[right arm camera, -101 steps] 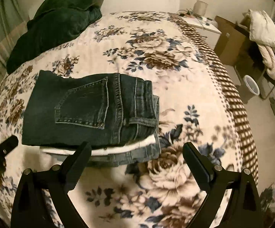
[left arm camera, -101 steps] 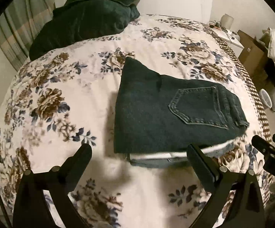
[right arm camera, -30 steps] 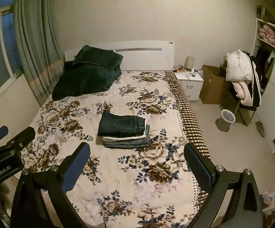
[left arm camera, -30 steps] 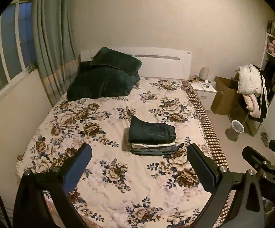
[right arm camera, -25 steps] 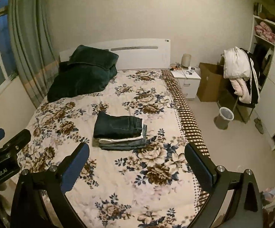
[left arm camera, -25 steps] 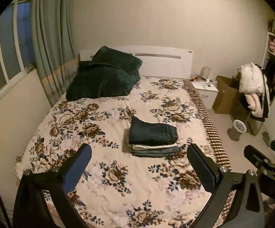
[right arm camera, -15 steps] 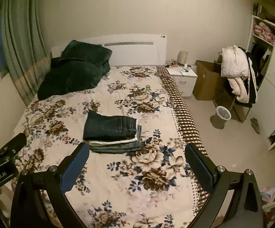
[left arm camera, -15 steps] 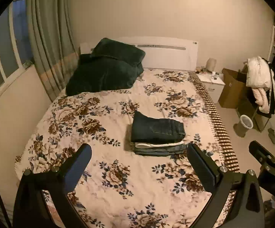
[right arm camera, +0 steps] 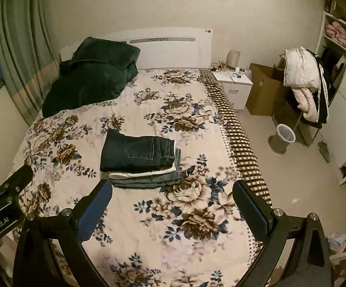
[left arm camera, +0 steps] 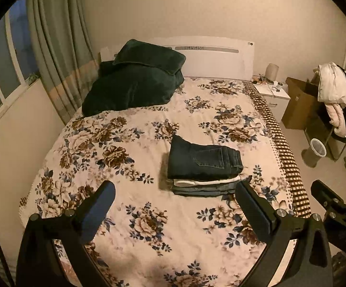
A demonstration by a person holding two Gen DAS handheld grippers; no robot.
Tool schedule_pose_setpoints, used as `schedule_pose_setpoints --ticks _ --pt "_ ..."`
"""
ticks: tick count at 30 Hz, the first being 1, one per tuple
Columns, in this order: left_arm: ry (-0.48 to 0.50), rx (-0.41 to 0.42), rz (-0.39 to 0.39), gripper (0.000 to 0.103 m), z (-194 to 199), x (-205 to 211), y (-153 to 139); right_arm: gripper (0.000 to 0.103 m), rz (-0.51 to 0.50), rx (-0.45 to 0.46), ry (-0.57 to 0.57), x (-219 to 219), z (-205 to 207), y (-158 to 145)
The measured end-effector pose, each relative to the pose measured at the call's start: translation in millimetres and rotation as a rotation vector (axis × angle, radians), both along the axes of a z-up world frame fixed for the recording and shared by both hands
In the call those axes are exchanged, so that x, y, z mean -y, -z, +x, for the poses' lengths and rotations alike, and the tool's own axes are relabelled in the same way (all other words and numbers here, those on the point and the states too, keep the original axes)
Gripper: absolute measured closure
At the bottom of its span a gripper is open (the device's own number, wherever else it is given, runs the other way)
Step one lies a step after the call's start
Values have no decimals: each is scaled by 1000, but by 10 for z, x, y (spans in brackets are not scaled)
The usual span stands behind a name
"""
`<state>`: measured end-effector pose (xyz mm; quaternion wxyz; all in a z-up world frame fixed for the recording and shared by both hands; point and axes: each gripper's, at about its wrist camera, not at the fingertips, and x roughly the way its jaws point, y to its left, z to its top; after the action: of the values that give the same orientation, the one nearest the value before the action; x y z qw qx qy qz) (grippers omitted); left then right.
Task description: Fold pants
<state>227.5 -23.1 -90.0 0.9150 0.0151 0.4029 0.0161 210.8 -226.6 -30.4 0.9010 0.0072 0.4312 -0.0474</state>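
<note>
Left wrist view: left gripper (left arm camera: 175, 191), black two-finger tool, hangs above the near part of the bed w/ jaws spread wide, nothing between them. Past the fingers lies the folded dark-blue denim pants (left arm camera: 202, 160), a neat rectangle w/ back pocket up, topping a small stack of folded clothes: a thin white layer (left arm camera: 206, 181) under it and lighter grey-blue denim (left arm camera: 204, 189) at the bottom. Stack sits centre-right on the cream floral bedspread (left arm camera: 125, 157), well apart from both tools. It was prob. laid on the flat mid-bed area because the surface there is level and bare. Far left, a dark green plush blanket heap (left arm camera: 137, 81) is bunched by the white headboard (left arm camera: 216, 57), clear of the stack. At the right edge the other tool shows, also holding nothing.

Right wrist view: right gripper (right arm camera: 173, 191) is likewise wide apart and empty, high over the near bed. Same stack appears left of centre; dark pants on top, edges roughly squared w/ the layers below, waistband side to the right. Brown-checked bed border (right arm camera: 240, 143) runs down the right side; white nightstand (right arm camera: 232, 83), cardboard box (right arm camera: 261, 88) and a small bin (right arm camera: 285, 134) sit on the floor side, far right.

Judgement: fold looks done; both tools are off the cloth, so nothing seems left but maybe squaring an edge.
</note>
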Motion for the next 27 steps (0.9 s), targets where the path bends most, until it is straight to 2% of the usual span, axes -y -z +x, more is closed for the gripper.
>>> schedule_pose_setpoints --ticks 6,27 --pt "-3 -6 -1 0 30 -2 22 1 5 -5 -10 -53 32 93" --pt "-16 -3 6 0 -10 0 58 0 12 -3 -18 -58 13 119"
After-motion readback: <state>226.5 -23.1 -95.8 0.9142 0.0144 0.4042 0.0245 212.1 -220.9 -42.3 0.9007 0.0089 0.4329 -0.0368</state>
